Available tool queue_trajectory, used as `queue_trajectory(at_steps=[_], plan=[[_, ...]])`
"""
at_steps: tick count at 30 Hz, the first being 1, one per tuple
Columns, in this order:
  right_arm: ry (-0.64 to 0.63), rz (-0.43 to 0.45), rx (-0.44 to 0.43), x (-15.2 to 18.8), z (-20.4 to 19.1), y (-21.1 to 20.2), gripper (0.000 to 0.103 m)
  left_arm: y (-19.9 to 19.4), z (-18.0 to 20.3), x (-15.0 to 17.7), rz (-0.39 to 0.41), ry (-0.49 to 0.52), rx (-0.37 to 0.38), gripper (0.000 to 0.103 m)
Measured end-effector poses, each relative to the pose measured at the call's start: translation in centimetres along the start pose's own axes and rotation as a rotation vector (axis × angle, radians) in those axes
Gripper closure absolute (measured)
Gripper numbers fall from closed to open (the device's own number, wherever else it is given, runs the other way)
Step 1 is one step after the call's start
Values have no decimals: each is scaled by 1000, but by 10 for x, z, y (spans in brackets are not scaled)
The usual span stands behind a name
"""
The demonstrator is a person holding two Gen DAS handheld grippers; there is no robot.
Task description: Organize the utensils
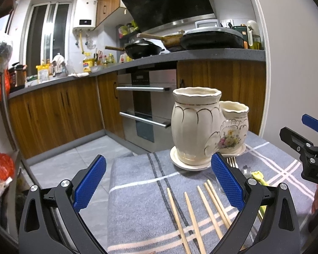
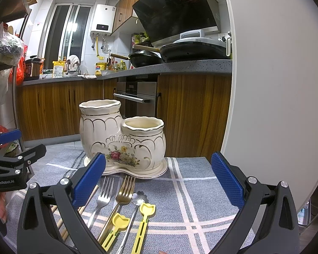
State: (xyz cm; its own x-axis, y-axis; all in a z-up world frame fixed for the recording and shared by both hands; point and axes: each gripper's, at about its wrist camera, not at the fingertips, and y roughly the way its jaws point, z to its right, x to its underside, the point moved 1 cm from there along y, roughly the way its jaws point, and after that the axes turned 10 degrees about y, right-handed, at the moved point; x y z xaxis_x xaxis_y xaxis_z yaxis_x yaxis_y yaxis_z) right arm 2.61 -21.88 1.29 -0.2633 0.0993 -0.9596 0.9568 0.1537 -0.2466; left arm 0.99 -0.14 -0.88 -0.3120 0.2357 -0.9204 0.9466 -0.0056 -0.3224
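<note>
A grey cloth [image 2: 197,192] with pale crossing stripes covers the bench. Far on it stands a cream double-pot ceramic holder [image 2: 120,139] on its saucer. Near, 5 wooden chopsticks [image 1: 193,216] lie to the left; 2 forks [image 2: 114,192] and 2 yellow-handled utensils [image 2: 143,222] lie to the right. The left tongs [image 1: 159,182] and right tongs [image 2: 159,182] are both spread, holding nothing. Beyond are wood cabinets [image 1: 53,114], an oven [image 1: 146,105], a dark hood [image 2: 176,10] and pans [image 1: 212,39] on the kitchen counter.

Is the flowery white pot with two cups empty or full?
Looks empty: nothing pokes above either mouth of the cream ceramic double holder. The wooden chopsticks lie on the cloth. Its bottom is hidden.
</note>
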Motion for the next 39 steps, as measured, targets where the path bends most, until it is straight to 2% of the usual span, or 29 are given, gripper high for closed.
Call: queue_trajectory(at_steps=[30, 34, 39], plan=[[1, -5, 1, 0, 0, 0, 5, -2, -2, 0, -4, -2, 0, 5], [2, -4, 1, -1, 1, 0, 5, -1, -6, 3, -29, -23, 8, 5], [3, -7, 0, -1, 0, 0, 5, 2, -3, 5, -59, 5, -8, 5]])
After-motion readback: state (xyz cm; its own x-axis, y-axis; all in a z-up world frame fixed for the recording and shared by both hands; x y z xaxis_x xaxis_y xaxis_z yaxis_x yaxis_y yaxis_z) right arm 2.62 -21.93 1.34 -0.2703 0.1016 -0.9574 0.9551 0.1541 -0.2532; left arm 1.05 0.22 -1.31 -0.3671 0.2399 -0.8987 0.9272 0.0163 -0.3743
